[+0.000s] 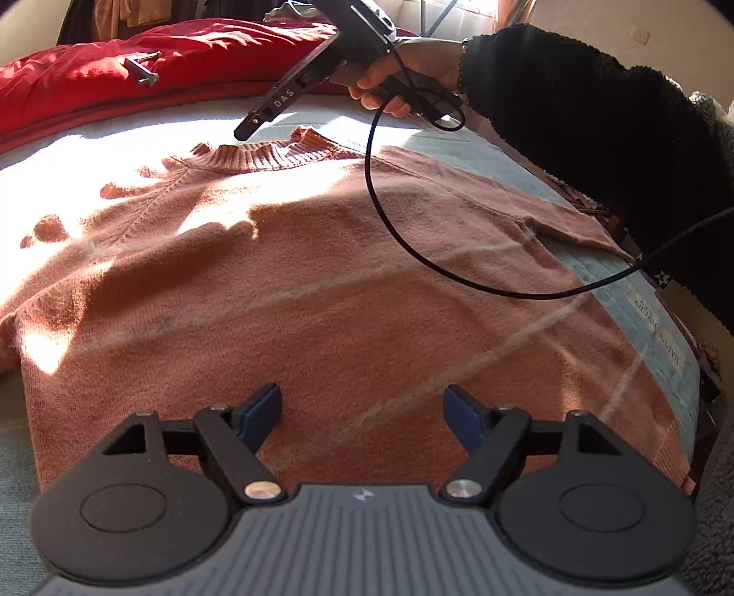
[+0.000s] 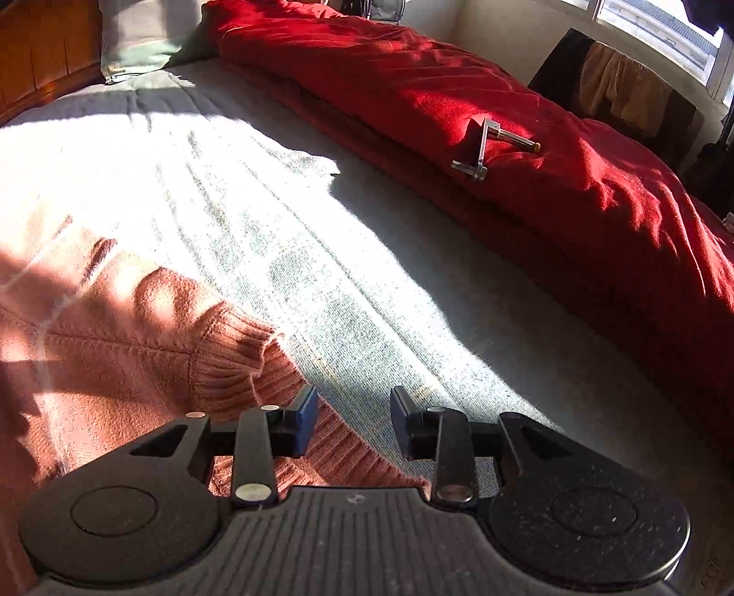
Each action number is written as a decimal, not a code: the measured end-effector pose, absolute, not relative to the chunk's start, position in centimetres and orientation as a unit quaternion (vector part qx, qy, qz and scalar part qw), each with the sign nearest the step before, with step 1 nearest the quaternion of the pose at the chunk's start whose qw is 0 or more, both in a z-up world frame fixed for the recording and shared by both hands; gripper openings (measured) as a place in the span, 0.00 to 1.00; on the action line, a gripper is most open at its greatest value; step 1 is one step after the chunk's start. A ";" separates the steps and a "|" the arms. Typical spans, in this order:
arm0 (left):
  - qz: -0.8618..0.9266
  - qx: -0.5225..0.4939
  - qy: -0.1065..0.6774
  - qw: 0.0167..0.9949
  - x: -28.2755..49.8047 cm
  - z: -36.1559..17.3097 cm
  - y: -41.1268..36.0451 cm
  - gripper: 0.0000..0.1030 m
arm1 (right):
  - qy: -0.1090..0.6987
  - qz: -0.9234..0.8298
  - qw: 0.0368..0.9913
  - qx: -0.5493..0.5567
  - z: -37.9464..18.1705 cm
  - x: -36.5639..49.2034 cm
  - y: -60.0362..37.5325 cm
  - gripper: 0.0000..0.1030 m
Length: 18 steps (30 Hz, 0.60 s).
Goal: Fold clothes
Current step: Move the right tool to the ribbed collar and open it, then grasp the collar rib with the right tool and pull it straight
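Bed [image 2: 321, 256]: both tongs [image 1: 362, 412] [image 2: 353, 417] agape, sweater [image 1: 321, 298] unheld.

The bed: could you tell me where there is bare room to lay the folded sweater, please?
One bare strip of bedspread runs between the sweater collar and the red blanket, reaching up to the pillow. The blanket side is taken, with a metal clamp on it. The sweater covers the near side almost to the bed's edge. Both tongs are open.

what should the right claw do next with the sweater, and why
Probably lower the right claw and close on the ribbed collar. The pink sweater lies flat and unfolded on the bed, both claws are open and empty, and the collar sits just below the right one.
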<state>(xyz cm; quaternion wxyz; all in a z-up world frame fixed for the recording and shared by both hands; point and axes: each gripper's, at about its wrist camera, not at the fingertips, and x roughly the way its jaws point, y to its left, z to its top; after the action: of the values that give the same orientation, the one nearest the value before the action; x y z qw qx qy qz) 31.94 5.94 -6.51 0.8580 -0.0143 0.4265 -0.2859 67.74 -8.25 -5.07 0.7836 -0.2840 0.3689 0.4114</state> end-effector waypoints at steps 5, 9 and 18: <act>-0.282 -0.031 0.427 0.859 31.7 -6.8 6.7 0.75 | 0.367 0.432 0.761 -0.315 -6.8 67.2 -4.8 0.43; -0.285 -0.038 0.424 0.859 31.5 -7.1 7.0 0.77 | 0.372 0.447 0.745 -0.328 -8.1 67.0 -2.5 0.41; -0.287 -0.046 0.418 0.861 31.3 -7.2 7.2 0.78 | 0.360 0.404 0.802 -0.254 -7.1 66.7 -2.8 0.07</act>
<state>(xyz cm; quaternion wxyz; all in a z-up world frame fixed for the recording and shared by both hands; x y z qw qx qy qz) 31.33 7.20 -7.17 0.8608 -0.0456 0.4182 -0.2866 66.68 -2.80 -7.14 0.8017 -0.2535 0.3601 0.4043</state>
